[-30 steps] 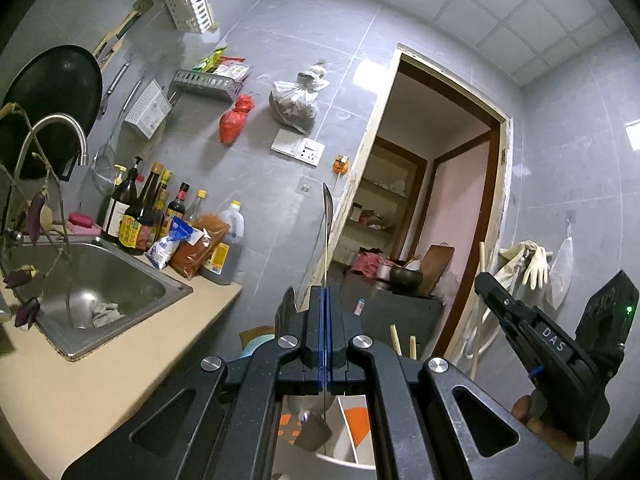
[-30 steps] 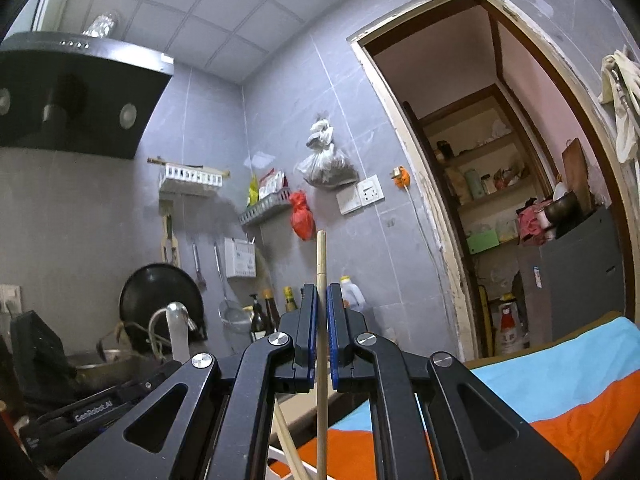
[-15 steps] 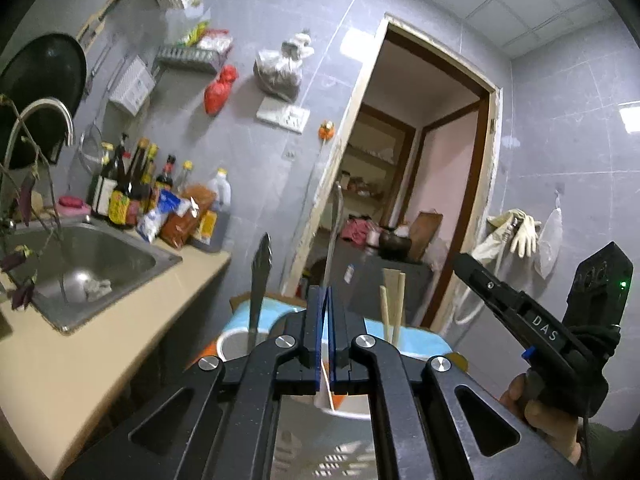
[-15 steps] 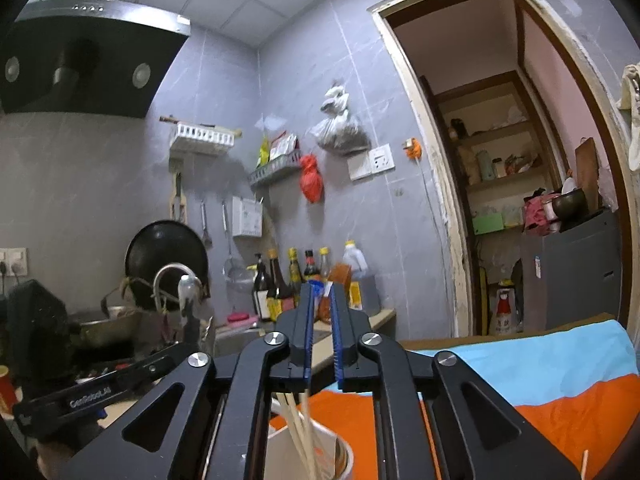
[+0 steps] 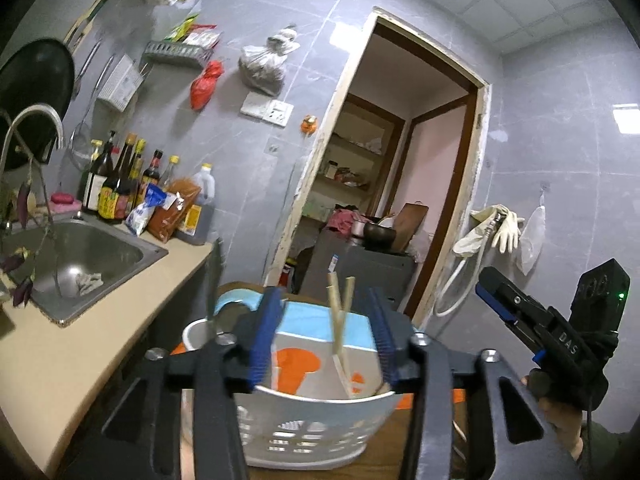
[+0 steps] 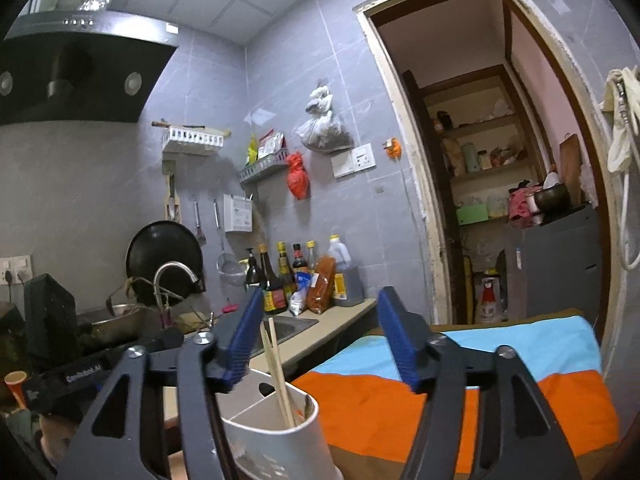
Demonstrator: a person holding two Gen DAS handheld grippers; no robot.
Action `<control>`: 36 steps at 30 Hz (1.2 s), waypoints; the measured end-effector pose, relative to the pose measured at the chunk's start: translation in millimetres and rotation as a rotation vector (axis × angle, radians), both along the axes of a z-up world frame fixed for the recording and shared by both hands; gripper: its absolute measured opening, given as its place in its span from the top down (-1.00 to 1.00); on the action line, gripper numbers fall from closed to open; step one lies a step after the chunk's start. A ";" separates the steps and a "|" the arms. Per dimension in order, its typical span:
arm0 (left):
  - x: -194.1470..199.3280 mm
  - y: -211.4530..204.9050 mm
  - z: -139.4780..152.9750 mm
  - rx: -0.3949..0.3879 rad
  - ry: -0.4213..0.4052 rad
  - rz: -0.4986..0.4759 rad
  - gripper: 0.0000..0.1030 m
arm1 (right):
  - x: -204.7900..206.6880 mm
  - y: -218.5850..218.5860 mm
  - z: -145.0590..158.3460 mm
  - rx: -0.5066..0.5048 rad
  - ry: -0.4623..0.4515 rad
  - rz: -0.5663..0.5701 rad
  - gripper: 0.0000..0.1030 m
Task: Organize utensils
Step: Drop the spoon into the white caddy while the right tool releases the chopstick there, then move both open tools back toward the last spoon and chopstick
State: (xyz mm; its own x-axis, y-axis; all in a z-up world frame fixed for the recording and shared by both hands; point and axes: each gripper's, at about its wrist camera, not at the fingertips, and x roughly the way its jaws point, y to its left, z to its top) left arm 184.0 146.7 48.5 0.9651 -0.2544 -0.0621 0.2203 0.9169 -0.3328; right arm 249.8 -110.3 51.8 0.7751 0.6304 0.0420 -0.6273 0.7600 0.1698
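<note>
Grey kitchen tiles fill the background. Low in frame, the white utensil holder (image 5: pixel 320 420) now keeps the chopsticks (image 5: pixel 340 320) and knife (image 5: pixel 212 276) upright. A second ago both were clamped — now the left hand-held gripper (image 5: pixel 324 336) and right hand-held gripper (image 6: pixel 320 344) are opening, pads clear of everything.

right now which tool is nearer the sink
Left. The left tool hangs over the white utensil holder beside the sink; the right tool is farther away, toward the doorway side.
</note>
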 end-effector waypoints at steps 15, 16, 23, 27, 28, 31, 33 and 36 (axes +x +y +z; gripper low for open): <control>-12.9 -92.1 16.3 0.130 -0.005 -0.002 -0.91 | -37.5 -93.5 11.1 -0.032 -0.009 -0.125 -1.00; -13.0 -99.0 15.0 0.135 -0.005 -0.009 -0.92 | -38.6 -99.8 10.5 -0.038 -0.006 -0.135 -1.00; -10.2 -138.9 -0.8 0.163 0.038 -0.078 -0.92 | -37.3 -129.0 -2.0 -0.097 0.040 -0.165 -1.00; -4.8 -155.1 -16.9 0.162 0.099 -0.115 -0.92 | -31.3 -144.3 -16.0 -0.126 0.098 -0.165 -1.00; -3.7 -158.6 -21.1 0.161 0.114 -0.121 -0.92 | -30.6 -147.8 -18.9 -0.127 0.109 -0.166 -1.00; 2.1 -168.9 -31.7 0.168 0.159 -0.138 -0.92 | -25.9 -158.0 -29.5 -0.131 0.151 -0.170 -1.00; 5.6 -174.4 -36.8 0.174 0.185 -0.145 -0.92 | -21.6 -163.6 -38.8 -0.130 0.186 -0.174 -1.00; 13.5 -184.0 -43.5 0.196 0.238 -0.156 -0.92 | -13.5 -166.4 -51.5 -0.143 0.243 -0.179 -1.00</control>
